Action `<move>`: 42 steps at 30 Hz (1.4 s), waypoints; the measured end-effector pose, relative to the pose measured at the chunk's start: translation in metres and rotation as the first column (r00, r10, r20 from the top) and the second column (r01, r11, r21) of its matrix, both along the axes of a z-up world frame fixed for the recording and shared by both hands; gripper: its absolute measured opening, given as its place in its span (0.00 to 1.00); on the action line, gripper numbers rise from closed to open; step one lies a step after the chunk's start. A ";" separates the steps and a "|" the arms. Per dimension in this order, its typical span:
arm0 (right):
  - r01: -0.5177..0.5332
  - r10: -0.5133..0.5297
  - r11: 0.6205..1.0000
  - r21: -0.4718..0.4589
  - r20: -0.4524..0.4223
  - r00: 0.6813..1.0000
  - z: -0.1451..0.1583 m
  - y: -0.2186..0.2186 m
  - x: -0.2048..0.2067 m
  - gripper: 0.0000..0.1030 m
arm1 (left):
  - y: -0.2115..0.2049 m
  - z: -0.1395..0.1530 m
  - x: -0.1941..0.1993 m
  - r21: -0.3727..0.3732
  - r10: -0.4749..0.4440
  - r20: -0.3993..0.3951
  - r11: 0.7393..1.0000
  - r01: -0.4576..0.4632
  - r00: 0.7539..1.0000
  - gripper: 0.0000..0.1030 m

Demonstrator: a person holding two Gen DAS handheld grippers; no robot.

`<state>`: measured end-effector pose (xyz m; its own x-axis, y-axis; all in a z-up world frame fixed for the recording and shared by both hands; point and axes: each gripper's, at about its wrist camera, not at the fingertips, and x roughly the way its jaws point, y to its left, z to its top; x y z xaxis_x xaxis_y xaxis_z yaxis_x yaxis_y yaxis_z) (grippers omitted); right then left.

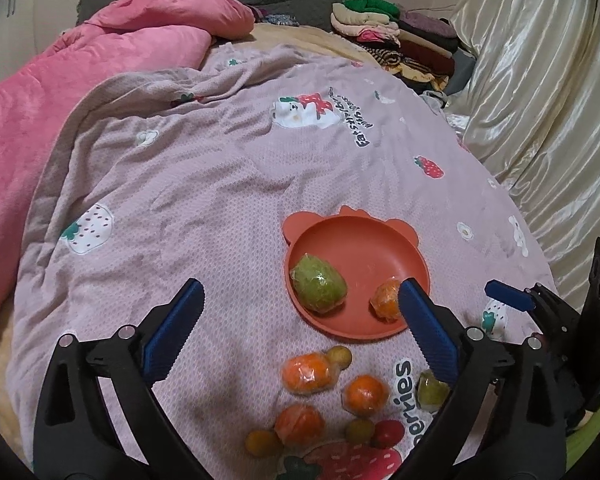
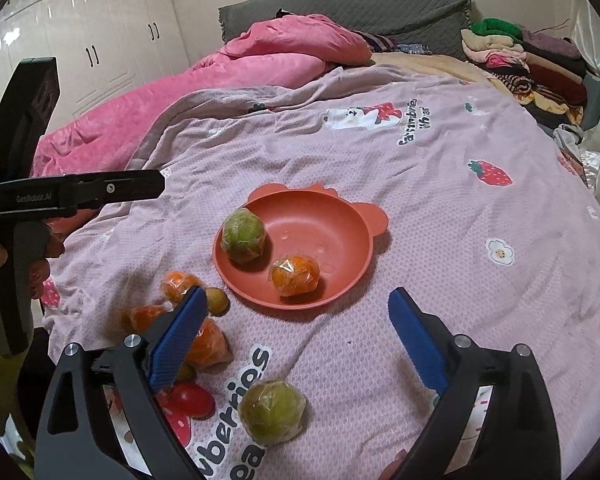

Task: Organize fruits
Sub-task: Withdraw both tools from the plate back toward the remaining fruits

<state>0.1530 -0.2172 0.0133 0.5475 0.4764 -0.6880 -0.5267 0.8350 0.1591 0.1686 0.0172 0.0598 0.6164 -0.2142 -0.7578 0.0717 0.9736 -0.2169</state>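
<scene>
Both claws are spread wide with nothing between the blue pads. Left claw [image 1: 300, 300] hangs over the bedspread [image 1: 204, 184] just left of the plate [image 1: 364, 248], and its right pad sits in front of the plate's near rim. Right claw [image 2: 296, 304] hovers just short of the plate too, empty.

On the plate: 1 wrapped green fruit [image 2: 244, 234] on the left and 1 wrapped orange [image 2: 295, 275] near the front edge, close but not touching.

Everything else is loose on the bedspread in front of the plate: 3 wrapped oranges [image 1: 308, 372], another wrapped green fruit [image 2: 272, 412], a red one [image 2: 192, 400], and a few small yellowish ones [image 1: 340, 355]. Pink duvet [image 1: 60, 92] is bunched up at the back, folded clothes [image 1: 396, 36] stacked in the far corner.
</scene>
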 end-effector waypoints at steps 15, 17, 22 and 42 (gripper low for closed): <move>0.006 -0.006 1.000 -0.009 0.006 1.000 0.003 -0.007 -0.020 0.91 | 0.002 -0.002 -0.023 0.037 0.009 -0.003 0.999 -0.009 1.000 0.90; 0.007 -0.006 1.000 -0.010 0.005 1.000 0.002 -0.008 -0.023 0.91 | 0.001 -0.005 -0.026 0.045 0.005 -0.009 0.999 -0.005 1.000 0.90; 0.008 -0.008 1.000 -0.012 0.003 1.000 0.001 -0.009 -0.027 0.91 | -0.003 -0.013 -0.034 0.058 -0.006 -0.021 0.998 0.007 1.000 0.90; -0.007 0.006 1.000 -0.027 -0.013 1.000 -0.003 -0.005 -0.049 0.91 | -0.002 -0.032 -0.062 0.079 0.000 -0.059 0.997 0.005 0.998 0.90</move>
<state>0.1042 -0.2226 0.0103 0.5356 0.4614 -0.7073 -0.5303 0.8356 0.1435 0.1062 0.0147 0.0279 0.5695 -0.1535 -0.8075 0.0635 0.9877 -0.1430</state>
